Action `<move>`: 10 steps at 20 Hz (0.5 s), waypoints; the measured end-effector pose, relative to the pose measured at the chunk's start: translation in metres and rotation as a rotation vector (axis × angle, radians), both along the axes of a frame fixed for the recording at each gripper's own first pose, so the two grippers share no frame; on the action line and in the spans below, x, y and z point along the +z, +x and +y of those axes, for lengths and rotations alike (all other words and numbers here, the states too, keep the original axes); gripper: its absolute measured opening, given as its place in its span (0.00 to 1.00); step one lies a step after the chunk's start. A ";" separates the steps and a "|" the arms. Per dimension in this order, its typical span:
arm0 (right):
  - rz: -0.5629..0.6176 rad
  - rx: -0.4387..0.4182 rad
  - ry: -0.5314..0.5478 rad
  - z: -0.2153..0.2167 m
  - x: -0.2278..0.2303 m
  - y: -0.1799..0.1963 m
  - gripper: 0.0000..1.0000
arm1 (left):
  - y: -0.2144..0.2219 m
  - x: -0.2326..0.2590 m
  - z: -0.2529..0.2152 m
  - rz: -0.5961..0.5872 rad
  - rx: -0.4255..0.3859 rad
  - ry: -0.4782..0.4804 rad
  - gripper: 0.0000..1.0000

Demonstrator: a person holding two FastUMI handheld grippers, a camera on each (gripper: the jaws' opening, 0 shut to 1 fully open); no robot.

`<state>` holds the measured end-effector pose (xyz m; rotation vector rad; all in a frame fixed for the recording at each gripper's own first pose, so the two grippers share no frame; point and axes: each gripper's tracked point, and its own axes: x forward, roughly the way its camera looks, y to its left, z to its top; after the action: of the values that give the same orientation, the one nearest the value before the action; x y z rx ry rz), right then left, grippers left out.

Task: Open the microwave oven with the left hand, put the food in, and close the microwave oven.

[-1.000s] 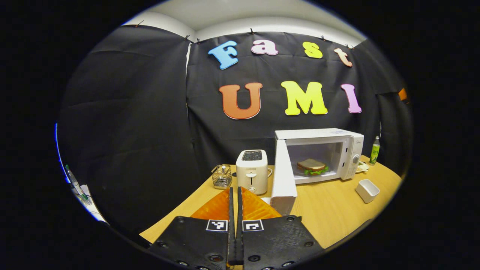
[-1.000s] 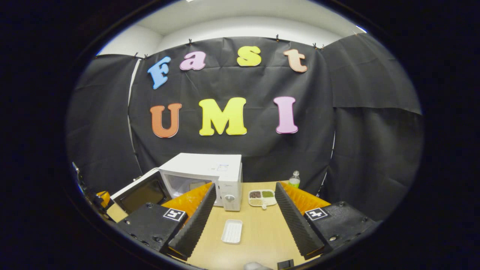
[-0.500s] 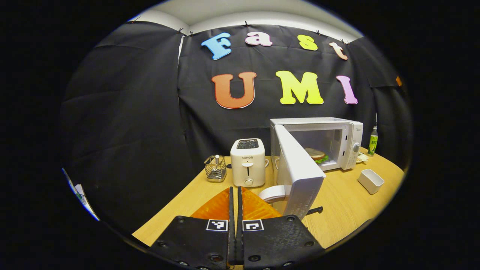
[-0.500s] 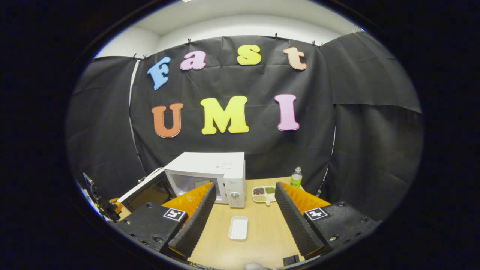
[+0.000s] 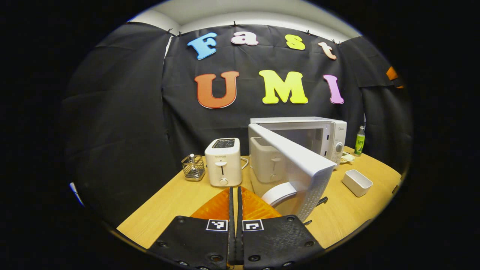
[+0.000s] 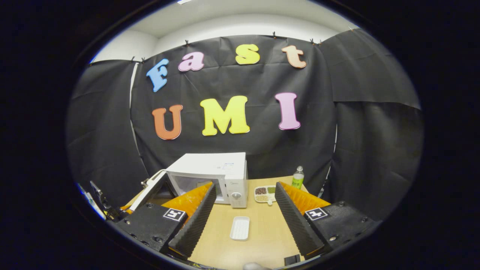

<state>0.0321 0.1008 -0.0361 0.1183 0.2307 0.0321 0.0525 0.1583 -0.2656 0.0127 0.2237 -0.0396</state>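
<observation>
Door [image 5: 290, 159] of the microwave [image 5: 322, 133] now swings roughly halfway shut, hiding the sandwich that showed inside 1 second ago; the food is judged loaded, only closing remains. Left tongs [image 5: 235, 198], pressed together and empty, sit at 6 o'clock beside the door handle [image 5: 279, 192]. Right tongs [image 6: 242, 204] gape wide, empty, over the worktop [image 6: 262, 232].

door [image 5: 296, 165]: swung from wide open to partly closed, now hiding the food | left gripper [image 5: 235, 198]: moved right and nearer the door, toaster [image 5: 223, 162] now left of it | microwave [image 6: 213, 176]: slightly farther in right gripper view
</observation>
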 end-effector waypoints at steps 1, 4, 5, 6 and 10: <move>-0.002 0.002 0.002 -0.001 0.000 0.001 0.92 | 0.001 0.001 -0.012 -0.003 -0.015 -0.006 0.00; -0.004 -0.001 0.006 -0.009 0.001 0.002 1.00 | 0.007 0.003 -0.049 -0.007 -0.070 -0.015 0.00; -0.003 -0.001 0.004 -0.011 0.000 0.002 1.00 | 0.008 0.004 -0.062 -0.011 -0.088 -0.012 0.00; -0.001 0.000 0.002 -0.015 0.000 0.002 0.92 | 0.011 0.004 -0.073 -0.009 -0.108 -0.005 0.00; 0.002 -0.004 0.004 -0.030 -0.001 0.008 1.00 | 0.024 0.006 -0.120 -0.014 -0.175 -0.010 0.00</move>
<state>0.0403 0.0711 -0.0370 0.1226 0.2329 0.0288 0.0760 0.0381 -0.2592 0.0230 0.2078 -0.2152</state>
